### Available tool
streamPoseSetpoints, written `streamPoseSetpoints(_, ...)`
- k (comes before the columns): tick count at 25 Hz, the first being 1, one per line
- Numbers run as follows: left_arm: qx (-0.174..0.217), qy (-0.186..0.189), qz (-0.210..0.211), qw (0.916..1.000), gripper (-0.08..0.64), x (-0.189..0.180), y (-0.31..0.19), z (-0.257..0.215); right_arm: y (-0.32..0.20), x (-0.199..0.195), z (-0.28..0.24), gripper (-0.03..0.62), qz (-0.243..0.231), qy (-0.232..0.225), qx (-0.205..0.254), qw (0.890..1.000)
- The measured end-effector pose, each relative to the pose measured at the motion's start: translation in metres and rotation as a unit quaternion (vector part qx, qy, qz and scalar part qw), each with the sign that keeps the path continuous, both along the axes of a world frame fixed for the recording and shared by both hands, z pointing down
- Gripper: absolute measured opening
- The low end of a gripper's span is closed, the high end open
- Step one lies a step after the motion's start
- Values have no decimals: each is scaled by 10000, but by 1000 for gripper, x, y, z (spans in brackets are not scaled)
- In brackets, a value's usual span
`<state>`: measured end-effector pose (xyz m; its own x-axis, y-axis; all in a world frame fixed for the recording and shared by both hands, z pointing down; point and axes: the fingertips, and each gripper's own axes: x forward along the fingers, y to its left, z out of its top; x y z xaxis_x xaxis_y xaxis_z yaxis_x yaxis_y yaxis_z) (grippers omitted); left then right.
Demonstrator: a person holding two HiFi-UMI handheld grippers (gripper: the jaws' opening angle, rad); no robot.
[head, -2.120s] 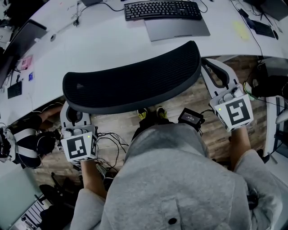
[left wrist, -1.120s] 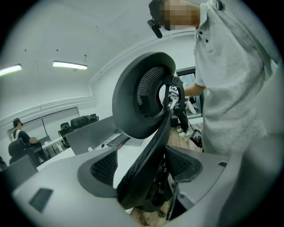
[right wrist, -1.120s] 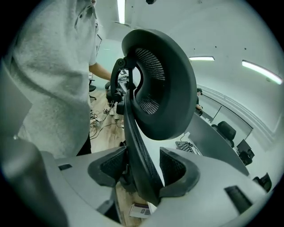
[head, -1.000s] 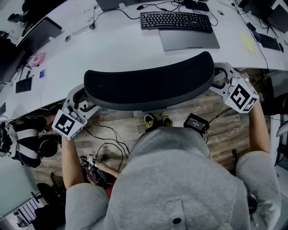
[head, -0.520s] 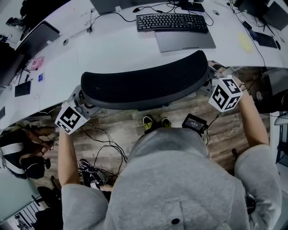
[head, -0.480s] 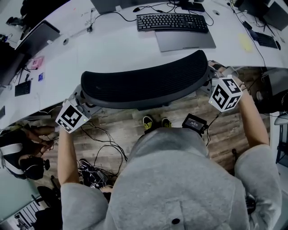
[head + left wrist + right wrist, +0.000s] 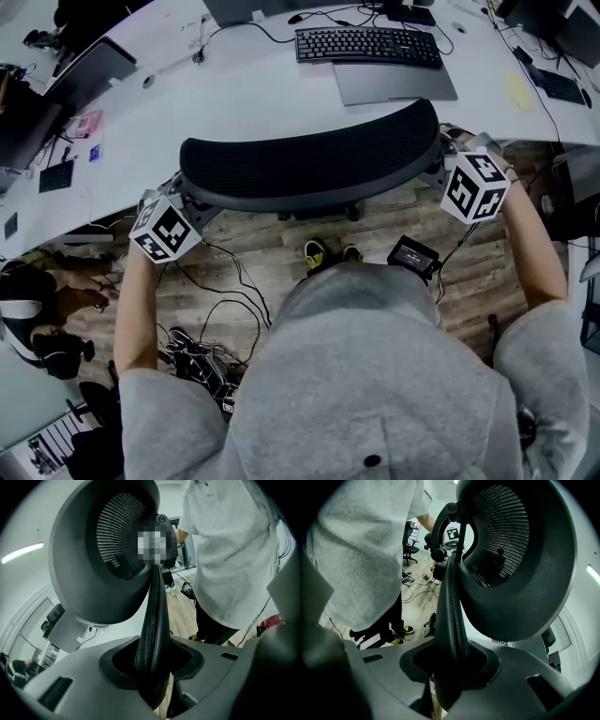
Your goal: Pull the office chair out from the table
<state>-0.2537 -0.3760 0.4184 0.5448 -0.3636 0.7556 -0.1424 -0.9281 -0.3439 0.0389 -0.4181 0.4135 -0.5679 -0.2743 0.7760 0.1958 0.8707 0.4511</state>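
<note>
The office chair stands close against the white counter. Its curved mesh backrest lies between the counter's edge and the person in a gray sweatshirt. The left gripper sits at the backrest's left end and the right gripper at its right end, both angled downward. In the left gripper view the dark padded rim of the backrest runs straight down between the jaws. They have just been closing and press on the rim from both sides at a middling width. In the right gripper view the jaws have likewise just been closing and clamp the rim at the other end. On the counter beyond the chair lie a black keyboard and a closed gray laptop. Below the backrest the wooden floor shows, with loose cables at the left and the person's shoes in the middle.
</note>
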Motion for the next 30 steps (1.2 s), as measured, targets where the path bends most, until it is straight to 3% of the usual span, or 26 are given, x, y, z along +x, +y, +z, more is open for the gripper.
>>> streamPoseSetpoints(13, -137, -88, -90, 9998, 147, 0, 18, 0, 16, 2, 0, 101, -217, 67, 22, 9997)
streamPoseSetpoints(30, 124, 2, -764, 9970, 156, 10, 72, 0, 37, 5, 2, 101, -771, 78, 62, 9970)
